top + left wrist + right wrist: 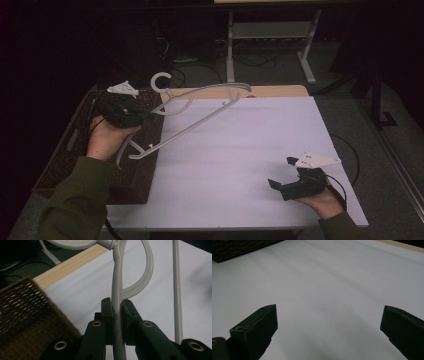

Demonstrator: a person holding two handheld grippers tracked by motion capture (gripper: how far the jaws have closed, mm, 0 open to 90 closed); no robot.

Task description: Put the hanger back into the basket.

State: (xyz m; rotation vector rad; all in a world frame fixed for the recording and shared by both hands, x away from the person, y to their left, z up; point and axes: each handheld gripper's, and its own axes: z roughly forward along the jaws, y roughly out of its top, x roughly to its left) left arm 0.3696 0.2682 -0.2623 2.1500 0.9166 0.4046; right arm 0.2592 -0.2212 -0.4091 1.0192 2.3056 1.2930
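A pale grey plastic clothes hanger [200, 112] hangs in the air over the table's left half, hook pointing away from me. My left gripper [150, 118] is shut on one arm of the hanger [117, 290], near the hook; its jaws clamp the thin bar from both sides. The hanger's lower bar [177, 290] runs to the right of the jaws. My right gripper [282, 172] rests low at the table's front right, open, with only bare white tabletop between its fingers [259, 327].
A dark woven basket [130, 175] stands along the table's left edge, under the left hand. The white table surface [240, 150] has a wooden strip at its far edge. Beyond it, a metal desk frame [270, 35] and cables lie on the dark floor.
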